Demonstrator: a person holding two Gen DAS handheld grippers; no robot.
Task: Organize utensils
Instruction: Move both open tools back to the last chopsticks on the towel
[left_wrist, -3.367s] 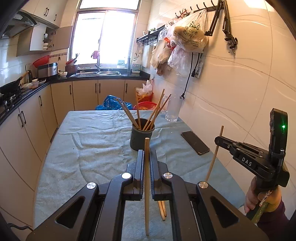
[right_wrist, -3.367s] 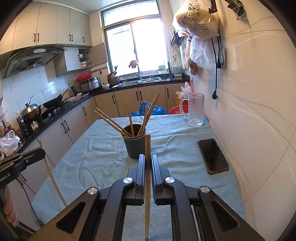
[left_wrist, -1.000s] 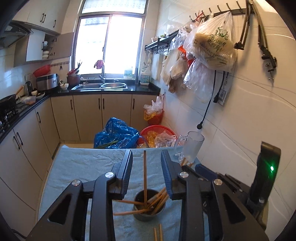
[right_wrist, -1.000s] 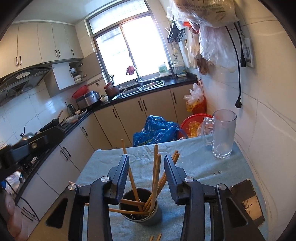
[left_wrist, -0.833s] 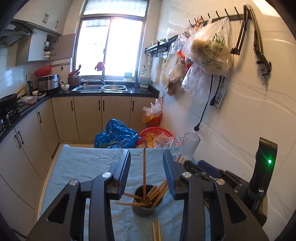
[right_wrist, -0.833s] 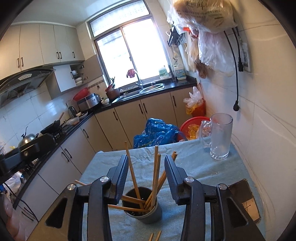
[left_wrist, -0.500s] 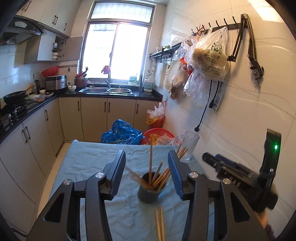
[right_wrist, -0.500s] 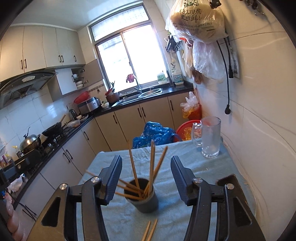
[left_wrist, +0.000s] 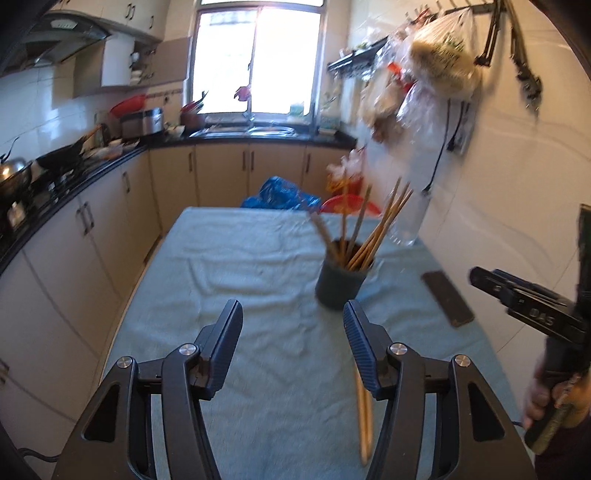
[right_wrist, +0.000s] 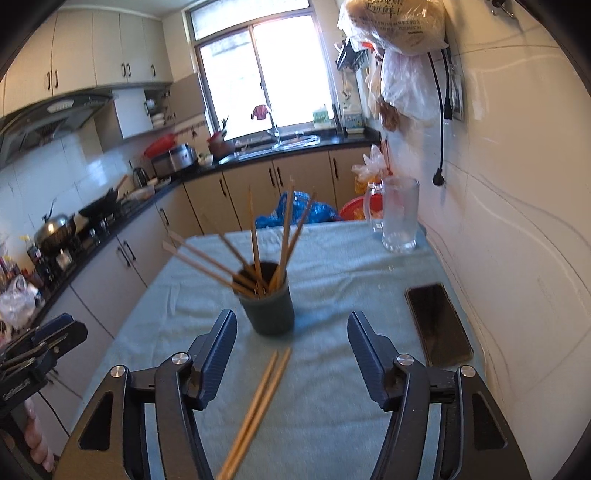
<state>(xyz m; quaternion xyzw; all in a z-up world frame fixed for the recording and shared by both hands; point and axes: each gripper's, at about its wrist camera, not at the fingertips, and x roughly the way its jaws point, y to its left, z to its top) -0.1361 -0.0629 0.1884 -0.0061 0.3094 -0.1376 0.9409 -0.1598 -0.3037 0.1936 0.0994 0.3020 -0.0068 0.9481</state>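
Left gripper (left_wrist: 291, 321) and right gripper (right_wrist: 291, 332) both spread wide and empty, jaws just opened further. Ahead on the cloth-covered bench (right_wrist: 332, 277), dark cup (right_wrist: 271, 306) upright, chopsticks (right_wrist: 255, 251) fanned out of it. Nearer, two loose chopsticks (right_wrist: 258, 398) flat on the cloth. Right of cup, phone (right_wrist: 437, 325); beyond, glass mug (right_wrist: 399, 214).

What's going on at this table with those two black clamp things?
A person is tidying chopsticks into a dark cup on the cloth-covered table, a gripper in each hand. Both the left gripper and the right gripper are open and hold nothing; their jaws have just been opening. Several chopsticks stand in the cup, and one loose pair lies on the cloth in front of it.
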